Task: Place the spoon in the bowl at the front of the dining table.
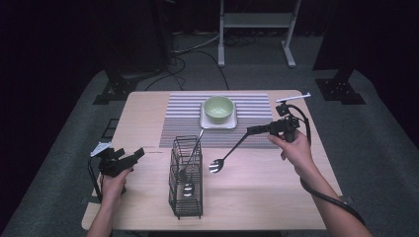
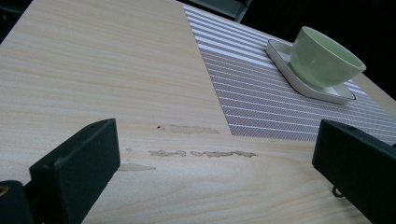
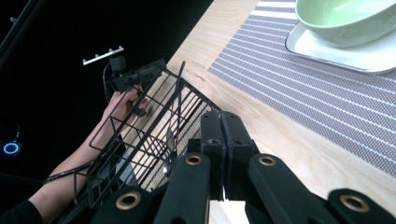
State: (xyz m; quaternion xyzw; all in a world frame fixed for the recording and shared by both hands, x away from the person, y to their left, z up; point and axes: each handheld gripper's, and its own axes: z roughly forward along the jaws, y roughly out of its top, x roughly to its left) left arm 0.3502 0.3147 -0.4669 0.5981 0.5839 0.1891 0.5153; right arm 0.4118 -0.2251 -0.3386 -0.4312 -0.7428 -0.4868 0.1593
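The right gripper, fingers clamped on a spoon's handle, is holding it slanting down toward the desk's near edge, bowl just beside the wire caddy, left fingers apart.

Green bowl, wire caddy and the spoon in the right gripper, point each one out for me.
green bowl (image 1: 219,108), high view, inside of the bowl.
wire caddy (image 1: 186,207), high view, near wall.
spoon (image 1: 215,166), high view, its head.
right gripper (image 1: 251,130), high view, jaw tips.
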